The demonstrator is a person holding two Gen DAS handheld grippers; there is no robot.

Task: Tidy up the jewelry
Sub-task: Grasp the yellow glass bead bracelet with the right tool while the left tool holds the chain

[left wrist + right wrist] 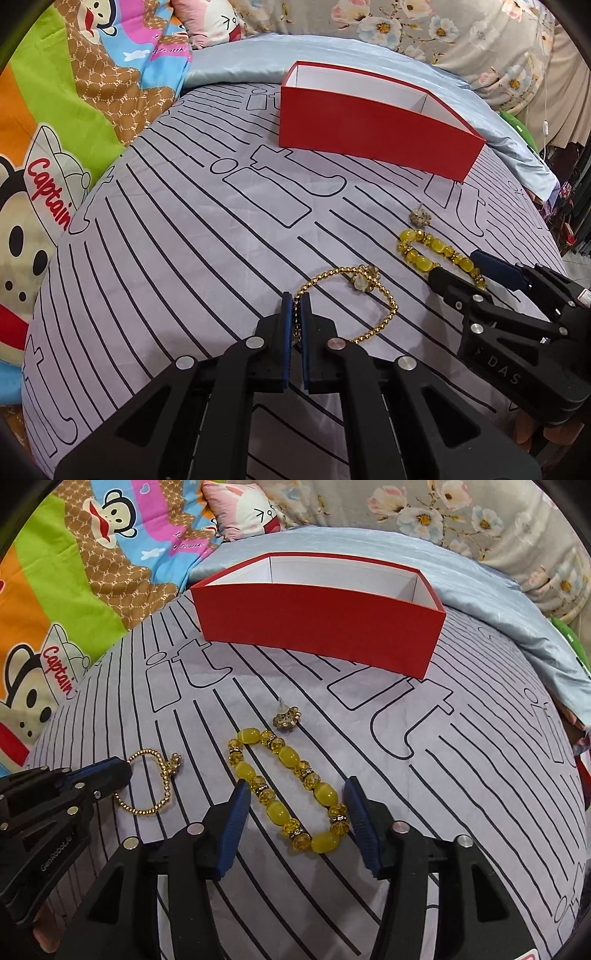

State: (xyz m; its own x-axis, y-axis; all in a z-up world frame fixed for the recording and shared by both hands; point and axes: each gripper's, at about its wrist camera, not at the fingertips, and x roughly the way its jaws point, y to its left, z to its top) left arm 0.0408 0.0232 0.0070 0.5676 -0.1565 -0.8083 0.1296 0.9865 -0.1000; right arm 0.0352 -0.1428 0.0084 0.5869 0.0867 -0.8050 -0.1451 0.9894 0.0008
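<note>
My left claw pinches the gold bead bracelet; my right claw gapes around the yellow bead bracelet; red box at twelve o'clock on the striped sheet.

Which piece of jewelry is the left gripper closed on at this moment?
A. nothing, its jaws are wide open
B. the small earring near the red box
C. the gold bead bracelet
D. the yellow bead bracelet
C: the left gripper has its jaws pinched on the gold bead bracelet, while the yellow bead bracelet lies on the sheet between the open jaws of the right gripper, and the earring lies apart, untouched.
</note>
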